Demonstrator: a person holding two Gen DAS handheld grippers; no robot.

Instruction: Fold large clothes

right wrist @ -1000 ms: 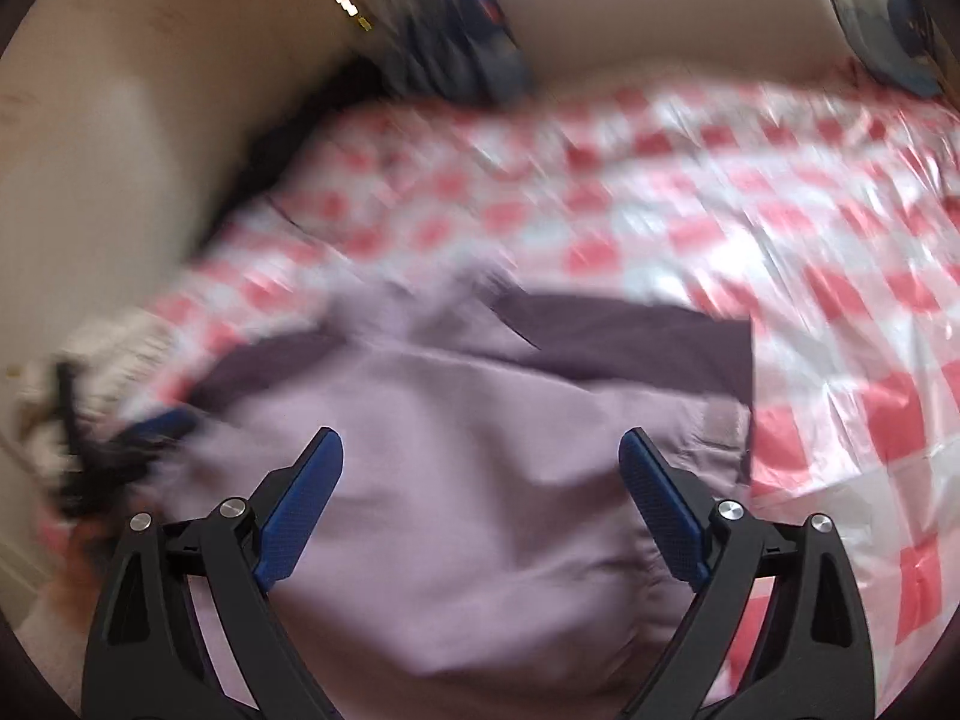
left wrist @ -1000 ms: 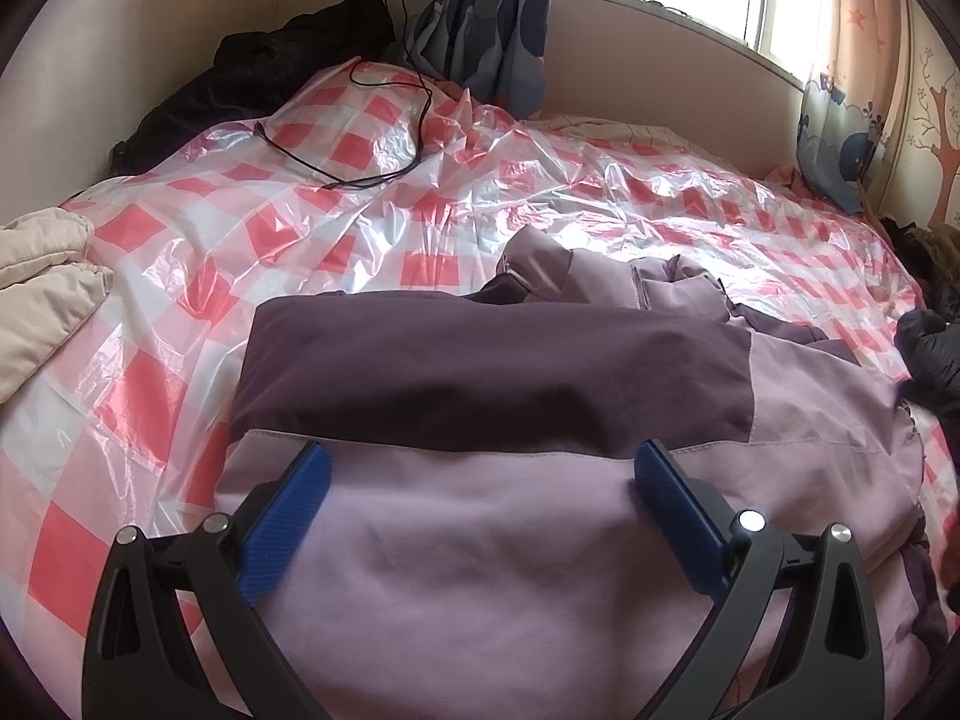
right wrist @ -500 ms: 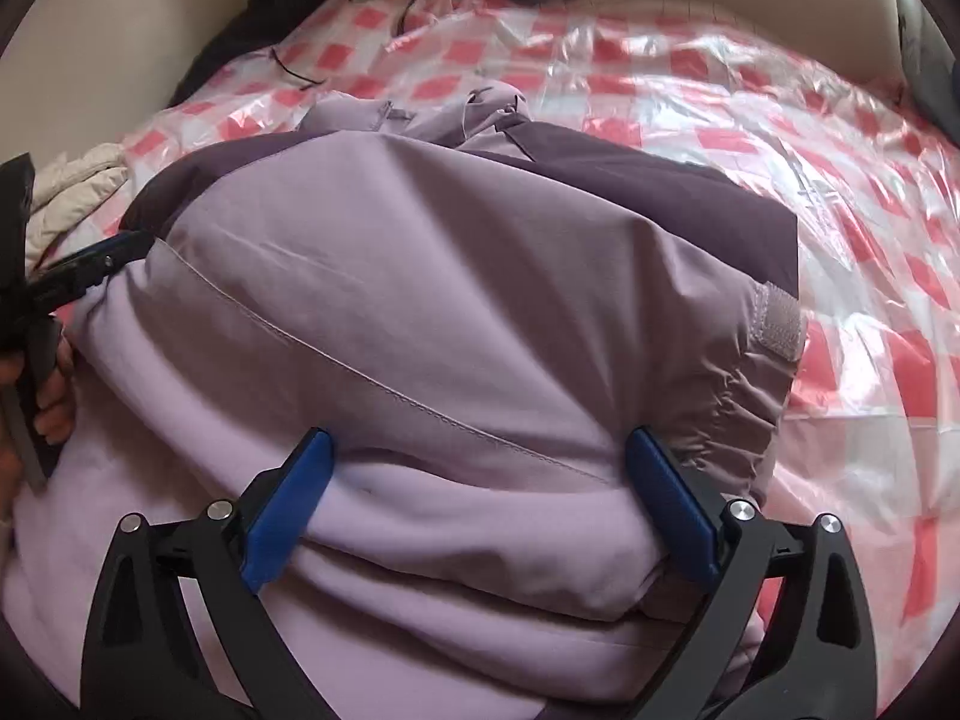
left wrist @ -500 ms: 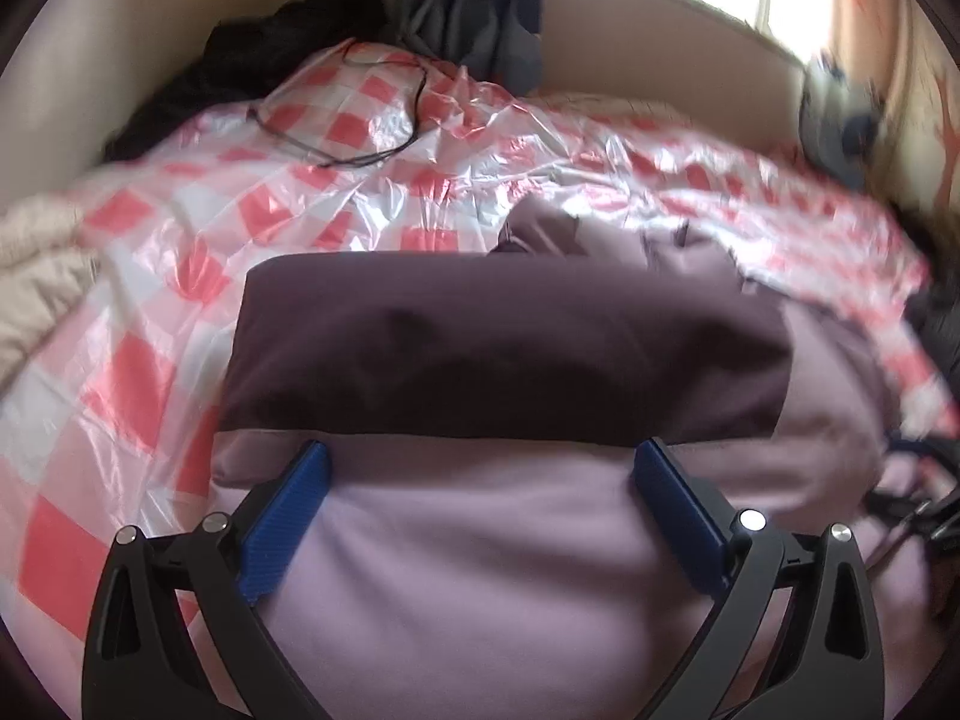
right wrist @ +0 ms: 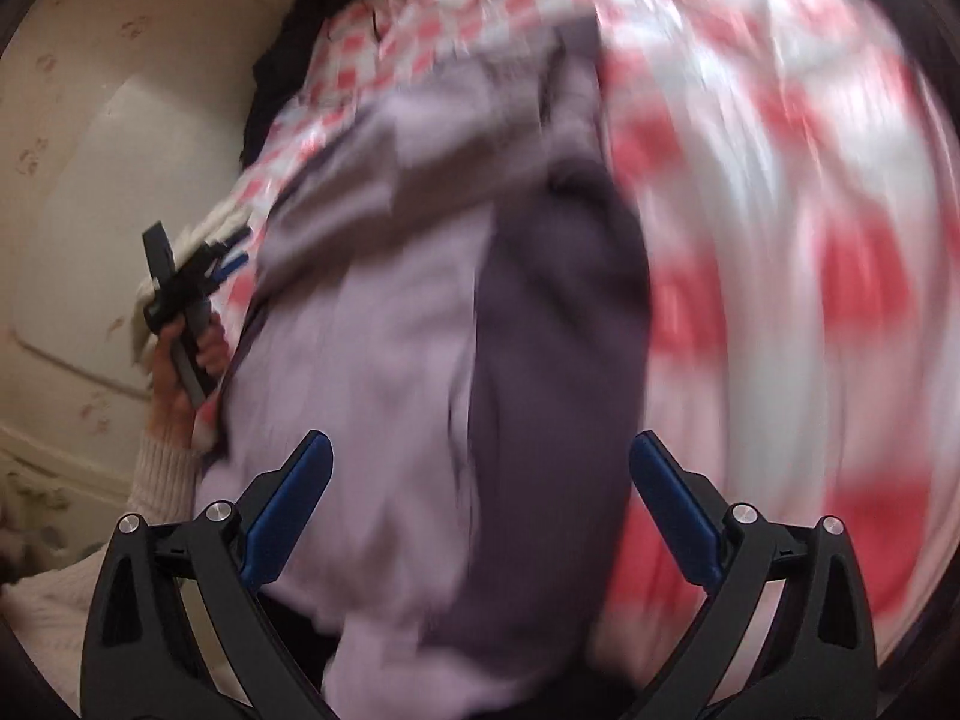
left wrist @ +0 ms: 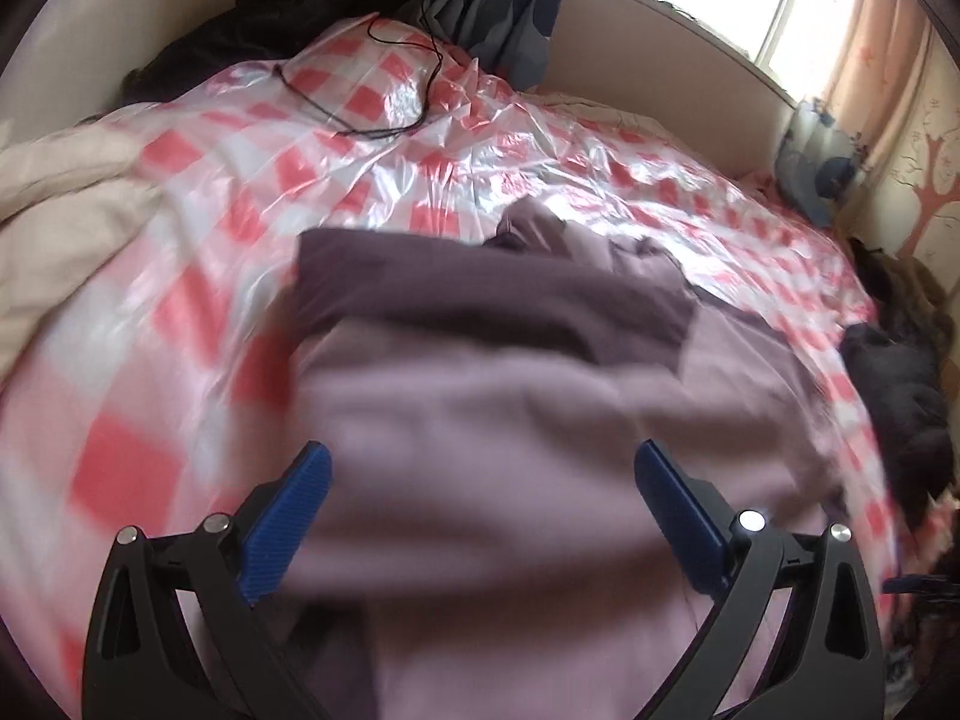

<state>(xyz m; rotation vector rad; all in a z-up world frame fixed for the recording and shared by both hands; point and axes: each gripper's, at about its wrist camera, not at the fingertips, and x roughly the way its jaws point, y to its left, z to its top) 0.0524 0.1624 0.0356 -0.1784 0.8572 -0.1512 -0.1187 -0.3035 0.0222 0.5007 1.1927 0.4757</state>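
Left wrist view: jacket (left wrist: pixel 510 420) lies bulky, soft, probably slippery, mid-bed (left wrist: pixel 198 252). Both the left gripper (left wrist: pixel 480 516) and right gripper (right wrist: pixel 480 504) gape wide, holding nothing; right jaws just opened further. Take the hem or cuff, not the slick shell.

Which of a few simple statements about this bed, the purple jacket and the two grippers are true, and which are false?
1. The jacket is lilac with a darker purple band. True.
2. The bed cover is plain blue. False: it is shiny plastic in red and white checks.
3. The right gripper is clamped shut on a sleeve. False: its jaws stand wide open over the jacket, having just opened wider.
4. A black cable lies on the cover beyond the jacket. True.
5. The left gripper is open. True.
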